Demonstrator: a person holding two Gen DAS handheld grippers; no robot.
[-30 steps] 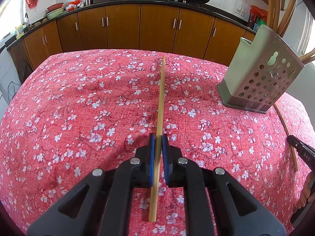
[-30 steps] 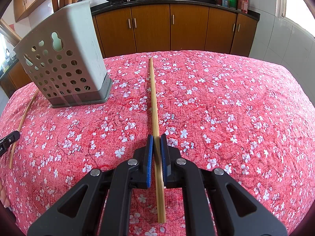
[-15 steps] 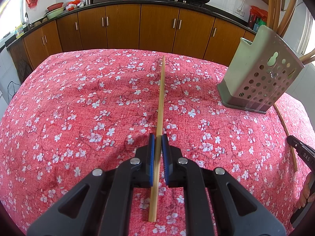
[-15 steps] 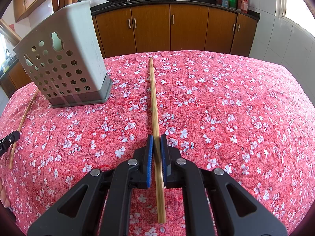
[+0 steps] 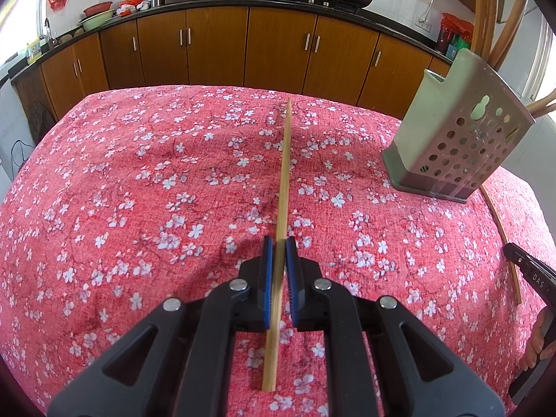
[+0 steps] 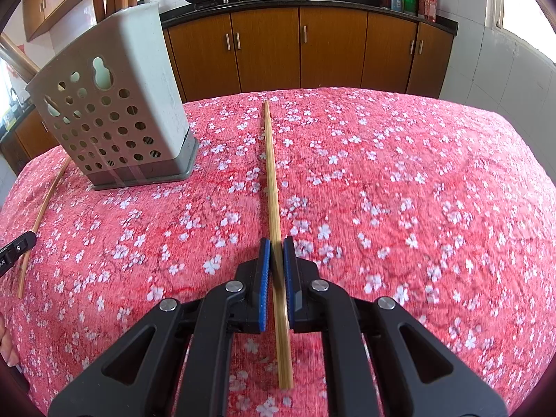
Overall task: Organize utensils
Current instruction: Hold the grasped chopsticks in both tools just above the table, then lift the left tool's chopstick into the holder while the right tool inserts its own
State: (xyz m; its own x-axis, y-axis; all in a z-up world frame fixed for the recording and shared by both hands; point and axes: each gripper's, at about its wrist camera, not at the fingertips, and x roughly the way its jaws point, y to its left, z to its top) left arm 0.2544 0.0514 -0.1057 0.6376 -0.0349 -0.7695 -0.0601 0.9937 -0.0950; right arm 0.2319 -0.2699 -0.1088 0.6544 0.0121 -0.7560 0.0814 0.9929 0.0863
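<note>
While the red floral tablecloth point(image 5: 139, 191) covered the whole table, the perforated utensil holder point(image 6: 114, 114) stood upright between the two hands. Each hand carried one bamboo chopstick: the left gripper point(image 5: 279, 260) was clenched on the left chopstick point(image 5: 283, 180), the right gripper point(image 6: 277, 260) on the right chopstick point(image 6: 272, 173). Doing this well probably meant tilting each tip-down over the holder's open top before letting go.

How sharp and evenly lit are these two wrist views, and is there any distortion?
Left wrist view: mostly sharp, slight smear on the chopstick between the pads; the window at the right edge is blown out. Right wrist view: motion blur across the tablecloth; the utensil holder stays legible. Both: strong fisheye bending, dark corners.
</note>
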